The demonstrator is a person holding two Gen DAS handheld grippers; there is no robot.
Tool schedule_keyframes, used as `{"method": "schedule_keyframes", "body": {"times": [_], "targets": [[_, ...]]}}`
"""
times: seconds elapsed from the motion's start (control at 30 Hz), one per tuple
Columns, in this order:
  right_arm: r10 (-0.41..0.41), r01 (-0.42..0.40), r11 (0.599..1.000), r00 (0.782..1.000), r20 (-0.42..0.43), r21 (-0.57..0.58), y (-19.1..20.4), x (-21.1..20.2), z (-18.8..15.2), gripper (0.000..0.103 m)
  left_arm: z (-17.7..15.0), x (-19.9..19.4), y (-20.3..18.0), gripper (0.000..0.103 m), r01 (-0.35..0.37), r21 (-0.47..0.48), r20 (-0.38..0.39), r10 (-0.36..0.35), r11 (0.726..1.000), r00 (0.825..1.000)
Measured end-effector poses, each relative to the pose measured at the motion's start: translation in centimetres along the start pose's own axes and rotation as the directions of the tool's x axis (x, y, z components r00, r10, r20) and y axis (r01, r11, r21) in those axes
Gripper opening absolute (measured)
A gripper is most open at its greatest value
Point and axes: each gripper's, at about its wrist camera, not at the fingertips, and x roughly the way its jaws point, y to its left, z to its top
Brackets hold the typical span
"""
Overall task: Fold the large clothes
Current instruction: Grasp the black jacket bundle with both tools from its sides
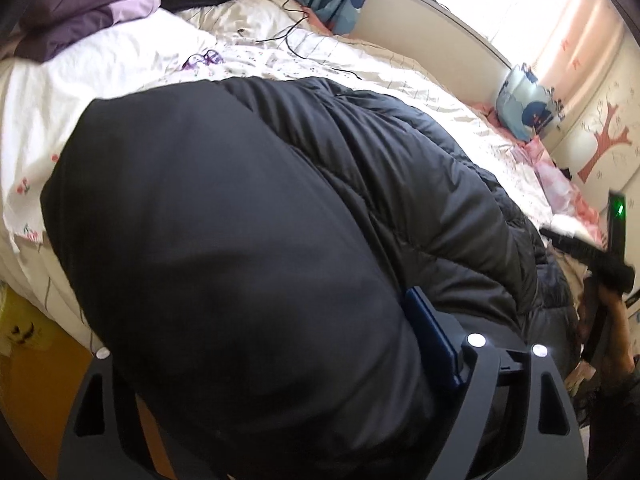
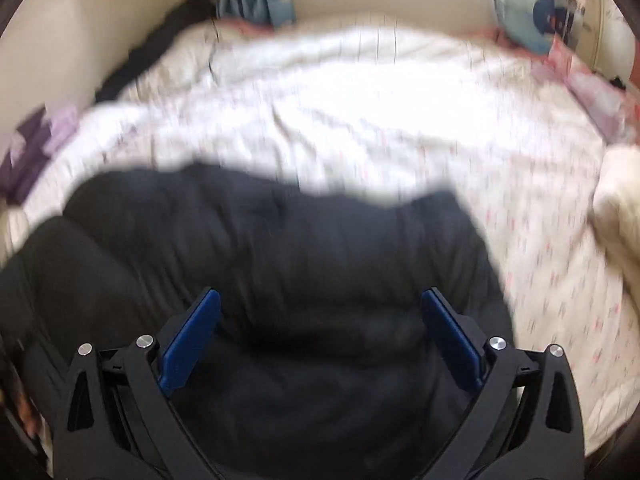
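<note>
Two grippers work over a bulky black quilted puffer jacket [image 2: 280, 264] that lies across a bed with a white, pink-flowered sheet [image 2: 360, 120]. Padded black cloth bulges thickly between the wide-set jaws of the left gripper [image 1: 256, 344], hiding its left finger; whether the pads press on it I cannot tell. Right gripper [image 2: 320, 340] hangs over the jacket, jaws spread wide, nothing held.

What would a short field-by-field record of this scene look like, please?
Surface: bed with white flowered sheet
Garment: black padded jacket, lying on the bed
Left gripper: jaws wide, jacket bunched between them; grip unclear
Right gripper: open above the jacket, holding nothing
Also there: purple clothes pile, black cable
</note>
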Motion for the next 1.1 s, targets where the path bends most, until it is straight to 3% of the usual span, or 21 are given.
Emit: {"method": "schedule_keyframes", "body": {"times": [0.13,0.17,0.23,0.27,0.37,0.5,0.6,0.63,0.77,0.87,1.03,1.1], "targets": [[-0.002,0.003,1.000,1.000,0.017,-0.027,1.9,2.3,3.5,0.097,0.1,-0.2,1.0,0.082,0.081,-0.094,0.005,-0.081,0.992,0.997],[-0.022,0.020,0.998,0.999,-0.036,-0.065,2.6,5.2,4.3,0.097,0.3,-0.2,1.5,0.082,0.101,-0.125,0.005,-0.101,0.987,0.995],[-0.065,0.025,0.984,0.972,-0.225,-0.174,4.2,10.7,3.5,0.097,0.6,0.3,3.1,0.082,0.158,-0.234,-0.006,-0.164,0.959,0.986],[-0.083,0.031,0.977,0.966,-0.243,-0.211,4.7,11.8,3.1,0.097,0.7,0.4,3.7,0.082,0.165,-0.273,-0.012,-0.175,0.948,0.985],[-0.048,0.012,0.985,0.978,-0.201,-0.174,4.6,9.1,3.4,0.097,0.7,0.3,4.8,0.082,0.176,-0.320,-0.004,-0.186,0.931,0.982],[-0.022,0.005,0.963,0.998,-0.062,-0.270,7.4,4.3,1.5,0.097,0.5,0.8,4.7,0.082,0.209,-0.344,-0.009,-0.226,0.915,0.974],[-0.088,0.025,0.916,0.986,-0.142,-0.401,9.8,5.2,-2.2,0.097,0.3,1.7,3.8,0.082,0.220,-0.339,-0.031,-0.245,0.915,0.969],[-0.097,0.037,0.911,0.987,-0.126,-0.411,9.9,5.0,-2.8,0.097,0.2,1.8,3.3,0.082,0.216,-0.333,-0.038,-0.242,0.918,0.969],[-0.009,-0.017,0.939,0.997,-0.075,-0.344,9.6,1.9,-3.6,0.097,0.0,1.4,3.0,0.082,0.217,-0.331,-0.044,-0.245,0.918,0.969],[-0.044,-0.005,0.909,0.993,-0.109,-0.418,11.0,1.9,-5.8,0.097,0.0,1.6,3.4,0.082,0.224,-0.371,-0.044,-0.258,0.901,0.965],[0.003,-0.014,0.921,1.000,-0.029,-0.389,11.5,-1.0,-6.4,0.097,-0.1,1.5,3.5,0.082,0.240,-0.392,-0.037,-0.276,0.888,0.960],[-0.024,-0.013,0.898,0.997,-0.078,-0.439,12.4,-0.4,-7.5,0.097,0.0,1.7,4.0,0.082,0.227,-0.418,-0.036,-0.266,0.880,0.963]]}}
